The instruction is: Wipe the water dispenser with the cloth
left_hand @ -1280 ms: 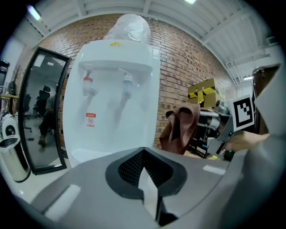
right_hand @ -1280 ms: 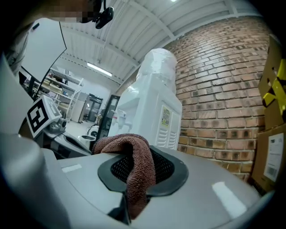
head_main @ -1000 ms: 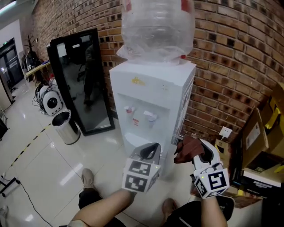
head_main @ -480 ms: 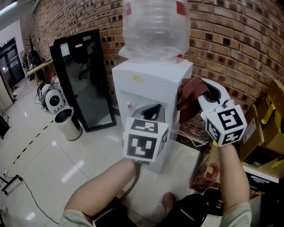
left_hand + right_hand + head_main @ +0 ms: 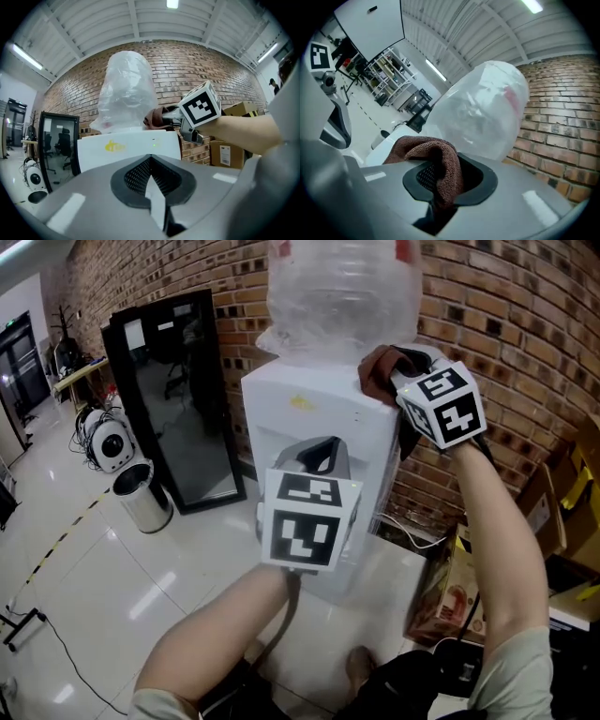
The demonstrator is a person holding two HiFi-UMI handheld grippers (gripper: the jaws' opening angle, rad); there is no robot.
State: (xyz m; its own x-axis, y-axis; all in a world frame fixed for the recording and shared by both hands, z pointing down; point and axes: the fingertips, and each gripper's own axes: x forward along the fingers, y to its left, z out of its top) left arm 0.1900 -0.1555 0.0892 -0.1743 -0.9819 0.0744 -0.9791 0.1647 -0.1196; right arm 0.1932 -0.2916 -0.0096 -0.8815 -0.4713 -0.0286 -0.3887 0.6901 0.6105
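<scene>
the right gripper [image 5: 392,369] has its jaws closed most of the way on a bunched brown cloth [image 5: 439,165], which fills the gap between them and spills out over the front. it is up at the top right corner of the water dispenser [image 5: 309,418], just beside the foot of the plastic-wrapped bottle [image 5: 342,292] that stands on it. the cloth is at or just over the white top edge; i can't tell whether it presses on it yet.

the dispenser is a tall white box that stands upright against the brick wall [image 5: 506,324]. from the cloth, its flat top runs off to the left around the bottle, and its side drops straight down below. so this hand is by far the nearer one, and a wipe would likely go leftward across the top or down the side.

the right forearm reaches up and out, the gripper roughly level and pointing left toward the bottle. the left gripper [image 5: 319,454] is lower, held level in front of the dispenser's front face. its jaws are together with nothing in them.
</scene>
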